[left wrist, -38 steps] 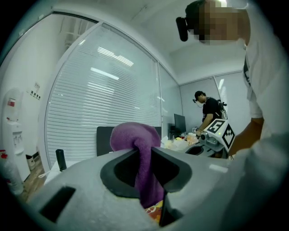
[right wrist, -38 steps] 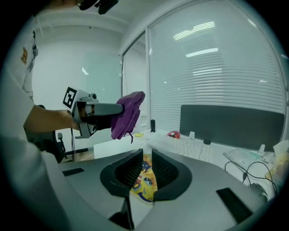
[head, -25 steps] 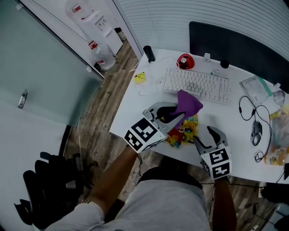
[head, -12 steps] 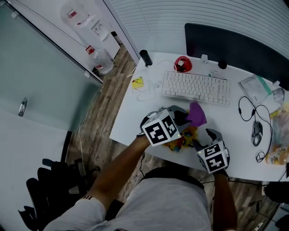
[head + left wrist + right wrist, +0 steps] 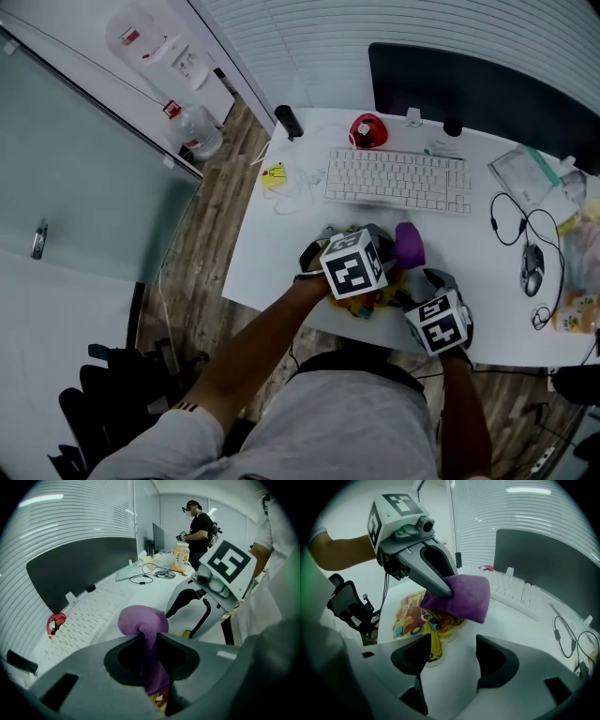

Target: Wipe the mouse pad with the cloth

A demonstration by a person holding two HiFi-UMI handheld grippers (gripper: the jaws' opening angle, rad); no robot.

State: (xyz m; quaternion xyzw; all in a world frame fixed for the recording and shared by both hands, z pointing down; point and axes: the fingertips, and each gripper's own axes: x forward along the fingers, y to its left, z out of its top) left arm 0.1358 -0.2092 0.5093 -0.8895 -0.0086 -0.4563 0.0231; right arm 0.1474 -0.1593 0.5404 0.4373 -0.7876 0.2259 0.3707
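A purple cloth (image 5: 408,246) (image 5: 142,623) (image 5: 466,597) is pinched in my left gripper (image 5: 390,253) (image 5: 149,641), which is shut on it and tilted down over the desk. The cloth's loose end hangs over the far part of a colourful cartoon mouse pad (image 5: 367,300) (image 5: 412,618) that lies near the desk's front edge. Whether the cloth touches the pad I cannot tell. My right gripper (image 5: 418,287) (image 5: 452,651) stands open just right of the pad; its jaws have just been opening and nothing is between them.
Behind the pad lie a white keyboard (image 5: 398,180), a red object (image 5: 368,131) and a dark monitor (image 5: 478,89). A wired mouse (image 5: 532,267) and bags sit at the right. A person (image 5: 199,524) stands far off. An office chair (image 5: 347,604) is beside the desk.
My left gripper has come down and tipped downward with the cloth, from above the pad to low over it. The right gripper has sunk a little beside it.
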